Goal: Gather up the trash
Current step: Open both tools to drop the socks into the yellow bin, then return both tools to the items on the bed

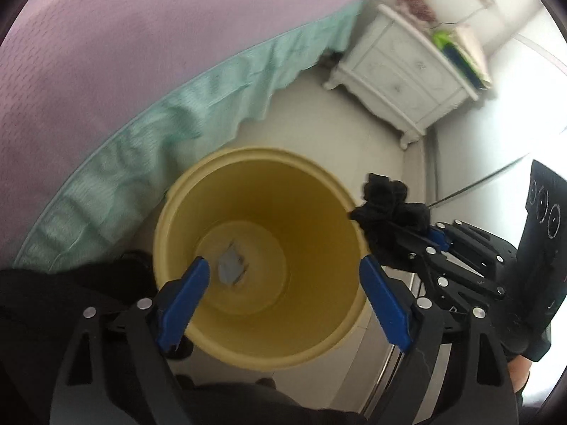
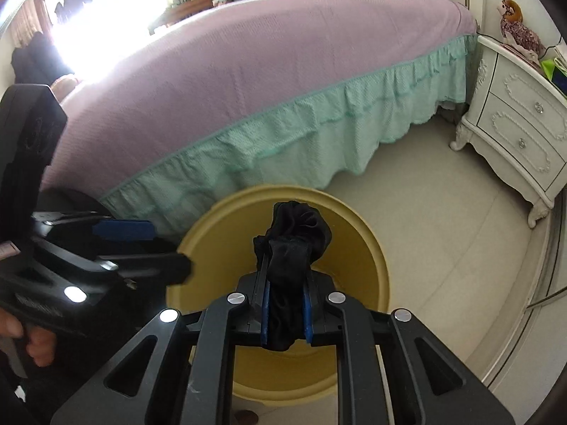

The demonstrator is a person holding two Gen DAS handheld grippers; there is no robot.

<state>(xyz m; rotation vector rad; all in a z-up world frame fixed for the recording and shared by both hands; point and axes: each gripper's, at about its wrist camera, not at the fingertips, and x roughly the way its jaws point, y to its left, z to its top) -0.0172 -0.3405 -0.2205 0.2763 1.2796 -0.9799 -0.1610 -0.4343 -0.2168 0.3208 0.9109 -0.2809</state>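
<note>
A yellow bin (image 1: pixel 315 209) stands on the floor beside the bed, and a small grey-blue scrap (image 1: pixel 232 265) lies on its bottom. My left gripper (image 1: pixel 287 299) hangs open above the bin's mouth with nothing between its blue pads. My right gripper (image 2: pixel 287 315) is shut on a crumpled black cloth (image 2: pixel 294 241) and holds it over the bin (image 2: pixel 358 248). In the left wrist view, the black cloth (image 1: pixel 389 209) sits just outside the bin's right rim, with the right gripper (image 1: pixel 434 239) behind it. The left gripper (image 2: pixel 156 248) shows at the left of the right wrist view.
A bed with a purple cover (image 2: pixel 248 71) and a green ruffled skirt (image 2: pixel 283 141) runs close behind the bin. A white nightstand (image 2: pixel 521 127) stands to the right with a stuffed toy (image 2: pixel 517 24) on it. Pale floor tiles (image 2: pixel 443 248) lie between them.
</note>
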